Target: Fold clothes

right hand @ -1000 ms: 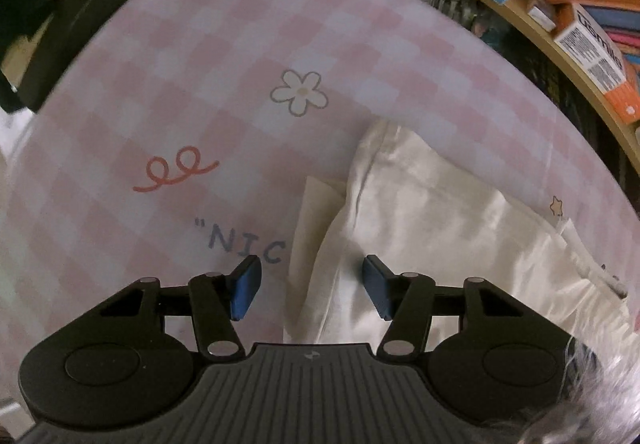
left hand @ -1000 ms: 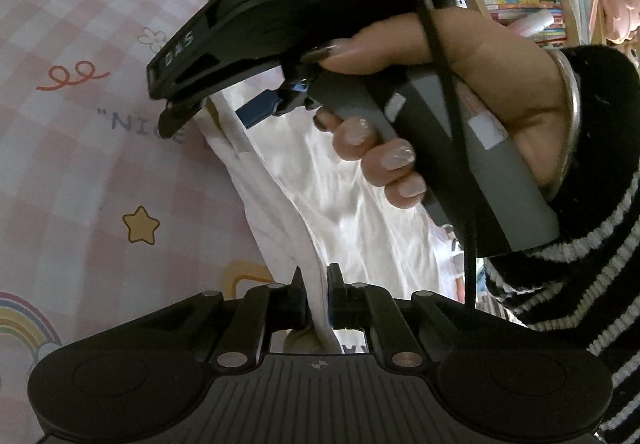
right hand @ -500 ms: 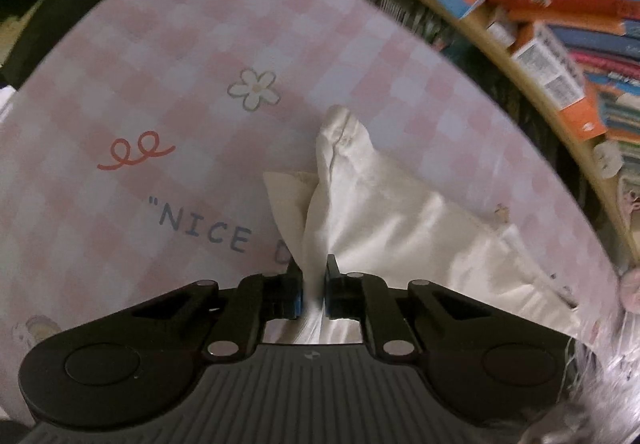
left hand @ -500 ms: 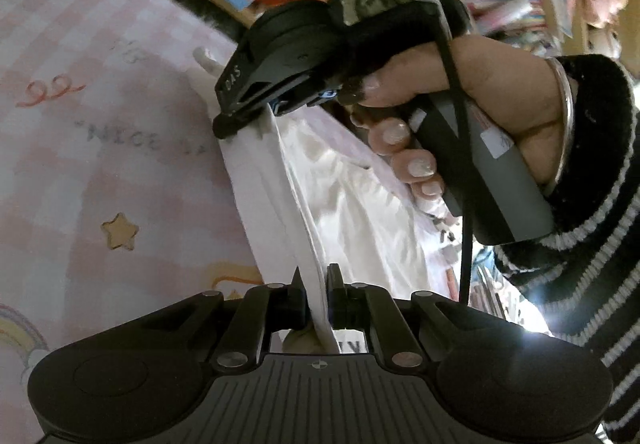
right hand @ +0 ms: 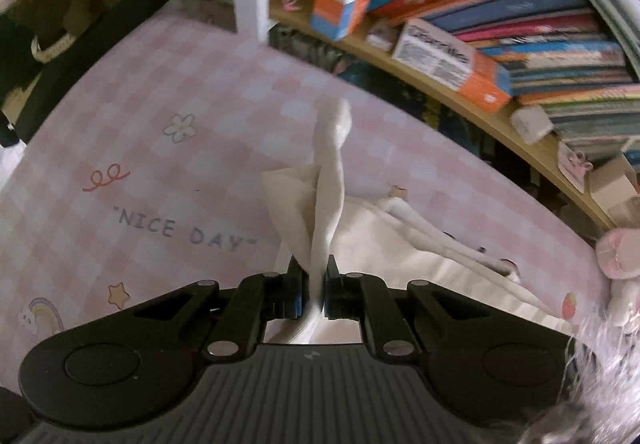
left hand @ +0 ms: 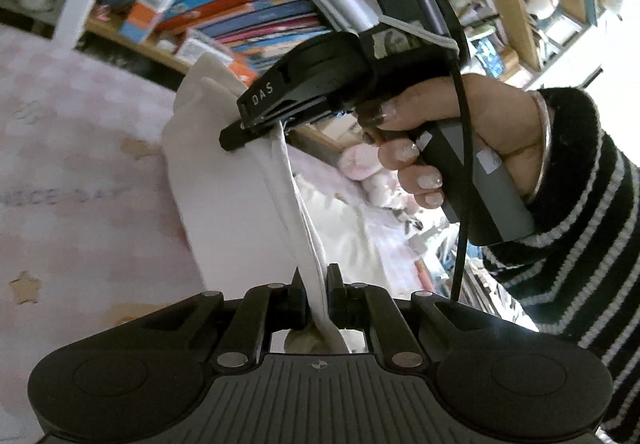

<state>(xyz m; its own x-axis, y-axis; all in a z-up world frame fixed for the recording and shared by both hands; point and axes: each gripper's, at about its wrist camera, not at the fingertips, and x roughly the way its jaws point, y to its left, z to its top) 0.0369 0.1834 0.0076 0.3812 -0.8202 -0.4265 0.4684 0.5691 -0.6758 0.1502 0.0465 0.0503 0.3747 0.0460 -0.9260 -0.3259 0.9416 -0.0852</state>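
Note:
A white garment (left hand: pixel 224 180) hangs lifted above the pink checked tablecloth (left hand: pixel 80 172). My left gripper (left hand: pixel 317 284) is shut on its edge, the cloth running up between the fingers. My right gripper (left hand: pixel 276 126), held in a hand, is shut on the same edge higher up. In the right wrist view my right gripper (right hand: pixel 317 280) pinches a fold of the white garment (right hand: pixel 328 180) that stands up from the tablecloth (right hand: pixel 160 148); the rest lies to the right with drawstrings (right hand: pixel 440 240).
A wooden bookshelf (right hand: pixel 460 44) full of books and boxes stands right behind the table. A pink plush toy (right hand: pixel 616 252) lies at the table's right end. A dark bag (right hand: pixel 60 44) sits at the far left.
My right gripper closed on the garment's edge and lifted it. Both grippers have risen, pulling the cloth up off the table.

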